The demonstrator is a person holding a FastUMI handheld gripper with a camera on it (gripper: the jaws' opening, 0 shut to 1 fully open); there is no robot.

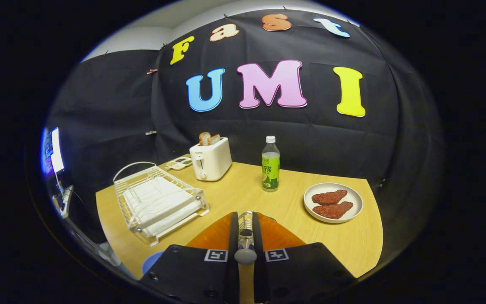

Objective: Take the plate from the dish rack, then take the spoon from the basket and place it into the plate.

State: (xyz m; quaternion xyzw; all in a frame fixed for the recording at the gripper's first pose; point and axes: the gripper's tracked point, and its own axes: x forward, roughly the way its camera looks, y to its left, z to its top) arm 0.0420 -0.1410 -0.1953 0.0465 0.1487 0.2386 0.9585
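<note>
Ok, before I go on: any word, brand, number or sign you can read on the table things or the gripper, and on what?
Nothing can be read.
Bottle: printed label, too small to read.
Toaster: small mark on its front, too blurred to read.
Gripper, fingers shut on the spoon: two square markers, patterns rather than words.
Dish rack: no text.

Toaster (210,159) with bread, bottle (271,164), dish of patties (333,202).

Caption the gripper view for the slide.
Hand-held gripper shut on a metal spoon above the wooden table, white wire dish rack beside it, white toaster and green-labelled bottle beyond.
</note>
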